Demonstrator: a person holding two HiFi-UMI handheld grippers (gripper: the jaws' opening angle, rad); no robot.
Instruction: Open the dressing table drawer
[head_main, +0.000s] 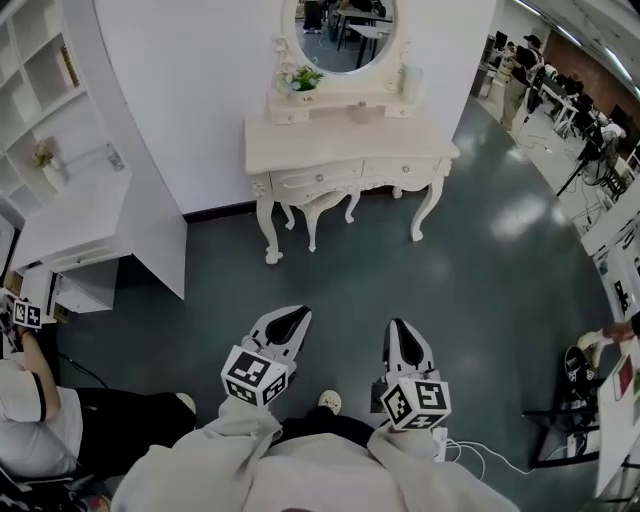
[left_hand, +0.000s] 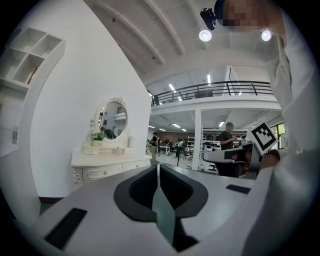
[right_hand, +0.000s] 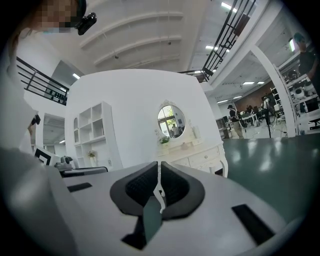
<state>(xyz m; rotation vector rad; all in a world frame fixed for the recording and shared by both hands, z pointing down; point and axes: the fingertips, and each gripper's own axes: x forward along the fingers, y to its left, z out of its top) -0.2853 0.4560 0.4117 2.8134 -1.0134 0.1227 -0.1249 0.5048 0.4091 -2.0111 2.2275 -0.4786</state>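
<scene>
Claws pinched closed and empty, the left gripper (head_main: 290, 318) and right gripper (head_main: 400, 328) point across the floor (head_main: 470, 300) at the dressing table (head_main: 350, 150). It stands well apart, straight ahead against the wall (head_main: 200, 80). Its drawers (head_main: 318, 178) sit shut, side by side across the front, and neither gripper is clearly nearer. No writing is legible, only square markers (head_main: 255, 377).

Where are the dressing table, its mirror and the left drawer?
dressing table (head_main: 330, 140): head view, bare tabletop.
mirror (head_main: 345, 35): head view, middle of the glass.
left drawer (head_main: 318, 180): head view, middle of the drawer front.
</scene>
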